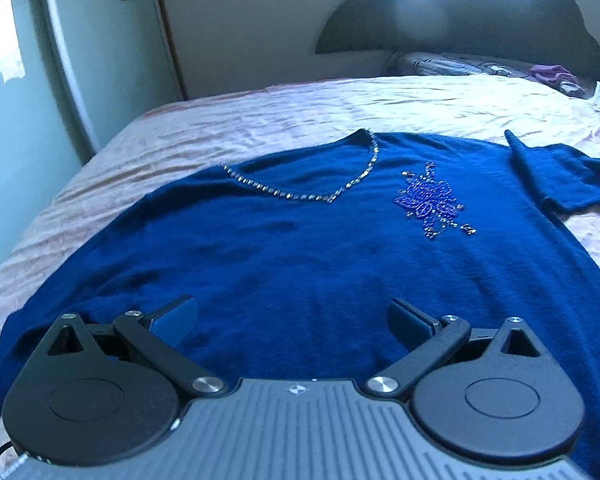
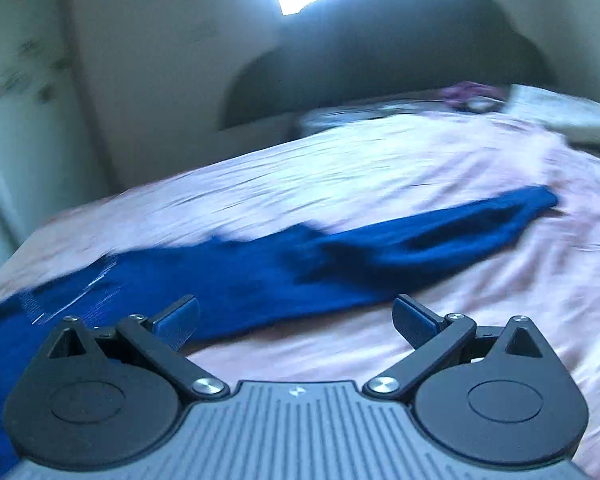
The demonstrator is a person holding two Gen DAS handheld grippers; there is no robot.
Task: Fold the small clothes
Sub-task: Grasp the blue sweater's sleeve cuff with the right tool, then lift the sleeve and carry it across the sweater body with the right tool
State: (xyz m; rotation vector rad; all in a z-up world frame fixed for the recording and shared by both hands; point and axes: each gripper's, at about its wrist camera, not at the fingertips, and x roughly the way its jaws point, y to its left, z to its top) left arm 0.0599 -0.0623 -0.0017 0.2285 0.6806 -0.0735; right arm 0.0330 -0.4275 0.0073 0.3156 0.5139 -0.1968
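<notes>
The left gripper point(image 1: 292, 318) hovers over the lower body of one blue sweater point(image 1: 300, 264), jaws spread, holding nothing. The right gripper point(image 2: 296, 320), likewise spread and empty, sits just beside the sweater's one visible sleeve point(image 2: 440, 236). The sweater lies flat on the bed point(image 1: 340, 108). The knit looks soft, light and limp; take hold at the sleeve cuff or hem edge, clear of the beaded patch point(image 1: 430, 200) beyond.
</notes>
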